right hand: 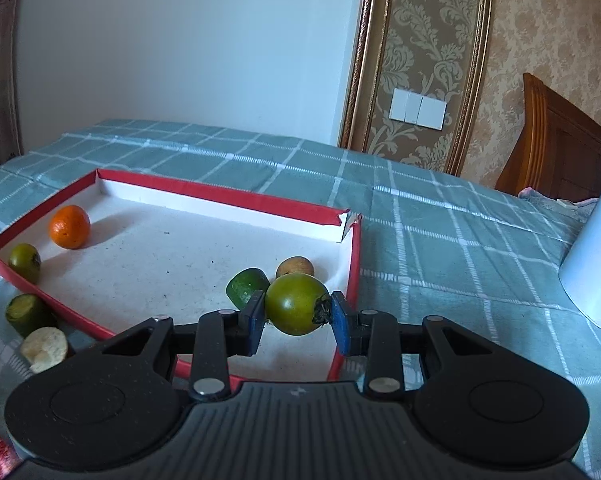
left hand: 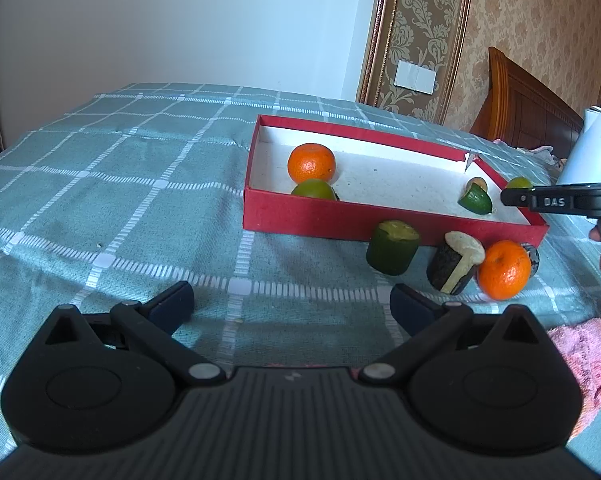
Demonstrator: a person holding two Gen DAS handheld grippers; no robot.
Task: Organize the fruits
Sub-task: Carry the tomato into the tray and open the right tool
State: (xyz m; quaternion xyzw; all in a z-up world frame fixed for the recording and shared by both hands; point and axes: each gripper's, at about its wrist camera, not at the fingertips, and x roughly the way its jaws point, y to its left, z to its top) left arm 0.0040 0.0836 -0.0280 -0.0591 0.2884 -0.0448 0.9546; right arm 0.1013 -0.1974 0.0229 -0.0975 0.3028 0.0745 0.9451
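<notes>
Your right gripper (right hand: 298,317) clamps green tomato-like fruit (right hand: 296,309) above near right corner of red box (right hand: 220,197) on bed. Left gripper (left hand: 292,304) open, empty. Carrying step; next likely lower, release beside lime piece (right hand: 247,287).

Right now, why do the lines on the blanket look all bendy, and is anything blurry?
Left wrist view: the fisheye lens curves the checked blanket and darkens the picture's corners; the fruit look sharp. Right wrist view: same curving, with the red box edges bowed; the green tomato is sharp, with a small shine spot.
</notes>
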